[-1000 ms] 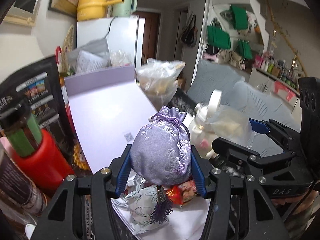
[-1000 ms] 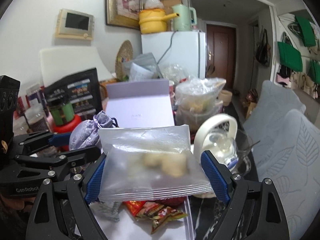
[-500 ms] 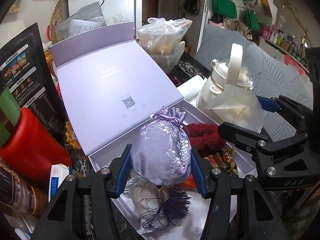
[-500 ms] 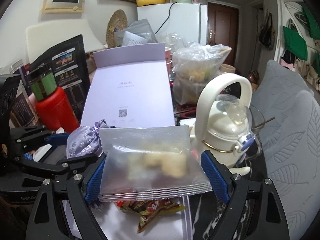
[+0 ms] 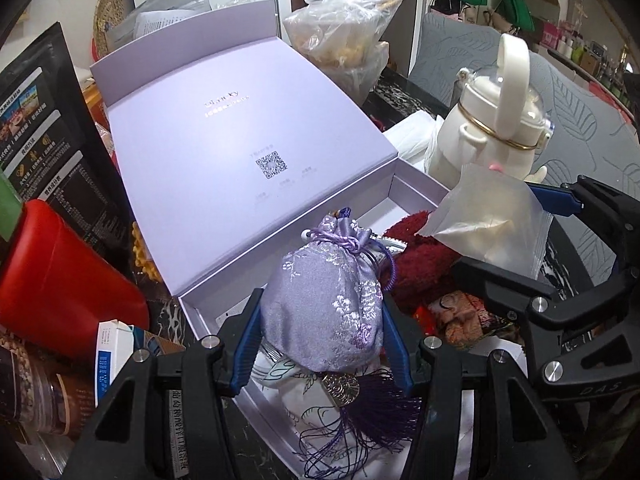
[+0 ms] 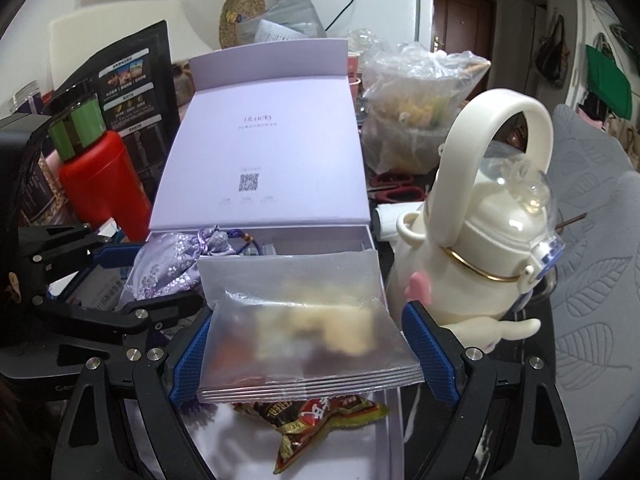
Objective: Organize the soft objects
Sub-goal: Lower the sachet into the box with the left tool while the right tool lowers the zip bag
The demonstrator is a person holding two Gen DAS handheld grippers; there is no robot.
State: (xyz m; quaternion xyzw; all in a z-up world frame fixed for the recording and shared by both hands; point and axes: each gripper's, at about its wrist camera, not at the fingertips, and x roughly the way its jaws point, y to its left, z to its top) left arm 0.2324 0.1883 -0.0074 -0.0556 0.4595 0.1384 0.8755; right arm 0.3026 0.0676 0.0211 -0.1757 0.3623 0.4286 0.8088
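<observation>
The pouch point(image 5: 324, 300), lilac brocade with a drawstring neck, sits pinched between the blue pads of the left gripper point(image 5: 322, 330), hanging over the near-left part of the open box point(image 5: 416, 190); its tassel point(image 5: 360, 420) trails down onto a white embroidered bag point(image 5: 288, 374) already lying there; if let go from this height the pouch would likely roll, and the tassel threads could catch on a pad and drag it back out. The clear bag point(image 6: 304, 328), holding pale lumps, is clamped edge to edge by the right gripper point(image 6: 310, 354), whose jaws stand wide around it, over the near-right of the box above a snack wrapper point(image 6: 320, 416); slick film held only by its sides may bow and slip free early. Both tools crowd the same box, the left one just beside the right, so a knock between them seems the main hazard; the white kettle point(image 6: 492, 280) stands close on the right and a red bottle point(image 5: 60, 280) close on the left, either easily nudged; the raised lid point(image 5: 240, 140) at the far side could be pushed shut by a forward reach.
</observation>
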